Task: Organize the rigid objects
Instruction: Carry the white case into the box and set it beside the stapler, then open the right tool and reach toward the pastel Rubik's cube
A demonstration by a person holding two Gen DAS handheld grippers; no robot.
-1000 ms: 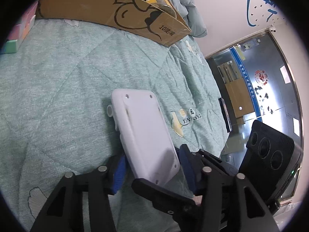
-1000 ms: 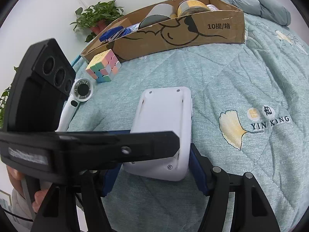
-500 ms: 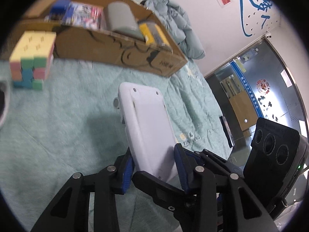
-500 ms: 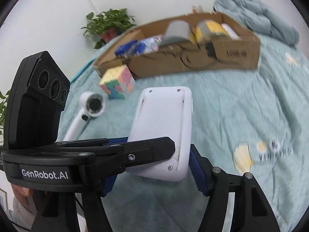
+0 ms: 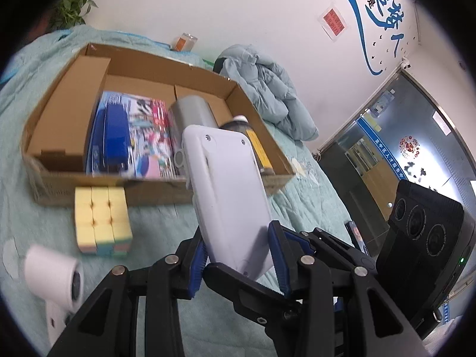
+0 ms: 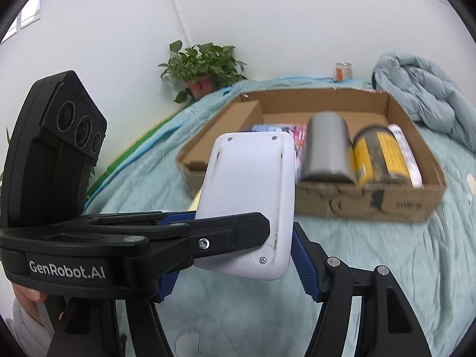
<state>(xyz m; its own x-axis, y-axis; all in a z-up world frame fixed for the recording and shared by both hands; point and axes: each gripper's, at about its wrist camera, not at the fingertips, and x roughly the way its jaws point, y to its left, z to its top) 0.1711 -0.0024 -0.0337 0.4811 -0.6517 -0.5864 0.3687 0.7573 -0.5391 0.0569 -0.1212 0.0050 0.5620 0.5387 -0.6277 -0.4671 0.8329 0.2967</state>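
Observation:
A flat white plastic device (image 5: 223,196) is held in the air by both grippers at its near end. My left gripper (image 5: 236,263) is shut on it, blue pads on both long edges. My right gripper (image 6: 235,267) is shut on the same device (image 6: 253,196), crossing the left one. Beyond it lies an open cardboard box (image 5: 56,119) on the bed, holding a blue case (image 5: 110,136), a colourful booklet (image 5: 148,136), a grey cylinder (image 6: 327,145) and a yellow-labelled jar (image 6: 377,154). The device hovers short of the box's near wall (image 6: 372,202).
A pastel puzzle cube (image 5: 101,220) and a white hair dryer (image 5: 56,270) lie on the teal quilt (image 6: 386,253) before the box. A crumpled blue jacket (image 5: 267,83) lies behind the box. A potted plant (image 6: 205,65) and an orange jar (image 6: 343,70) stand by the wall.
Both grippers have lifted the white device off the quilt and tilted up toward the box; the box interior now shows. The grip has not changed.

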